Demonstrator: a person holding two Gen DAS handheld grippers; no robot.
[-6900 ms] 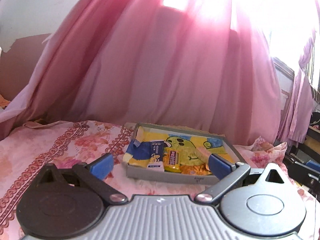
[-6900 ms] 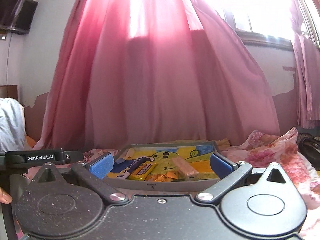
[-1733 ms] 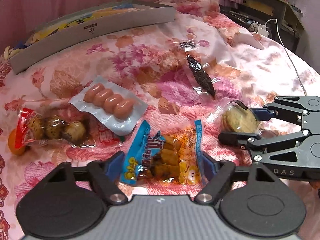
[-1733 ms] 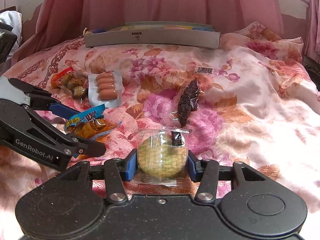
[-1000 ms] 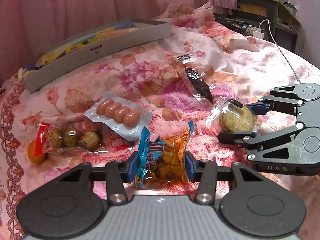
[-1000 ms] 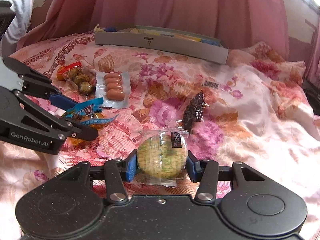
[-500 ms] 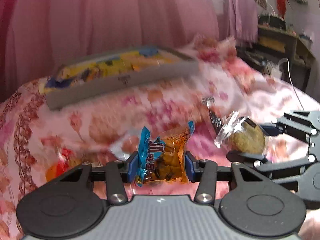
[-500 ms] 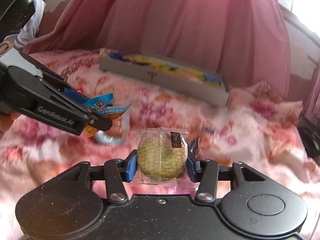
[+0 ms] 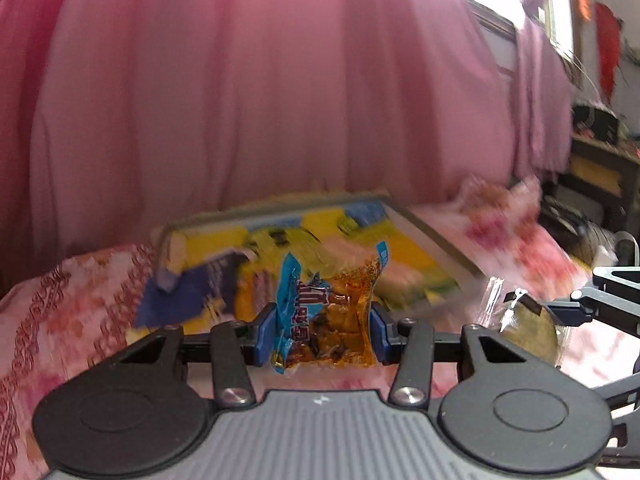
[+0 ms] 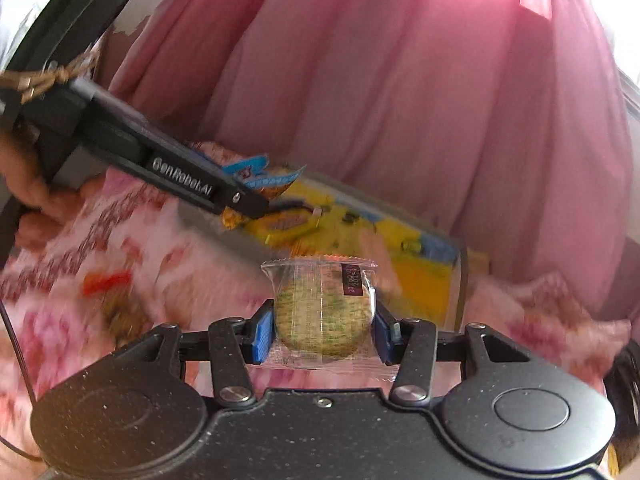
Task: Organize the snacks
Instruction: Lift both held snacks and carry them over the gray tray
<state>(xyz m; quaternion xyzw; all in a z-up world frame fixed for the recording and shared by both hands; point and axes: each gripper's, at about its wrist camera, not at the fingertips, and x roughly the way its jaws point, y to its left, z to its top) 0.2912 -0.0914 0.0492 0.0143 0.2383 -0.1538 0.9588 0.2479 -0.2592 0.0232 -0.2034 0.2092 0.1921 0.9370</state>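
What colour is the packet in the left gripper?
Blue and orange packet, clamped in the left gripper; clearest in the left wrist view.

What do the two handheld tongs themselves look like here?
Left tongs: ribbed grey body, black linkages with silver rivets, blue pads, white "GenRobot.AI" lettering along one finger. Right tongs: speckled black body, the same black linkages, silver rivets and blue pads.

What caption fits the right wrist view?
Right gripper holds a wrapped cracker before the tray.

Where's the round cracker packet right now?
In the right wrist view it is low centre, the round cracker packet clamped in the right gripper, short of the grey tray.
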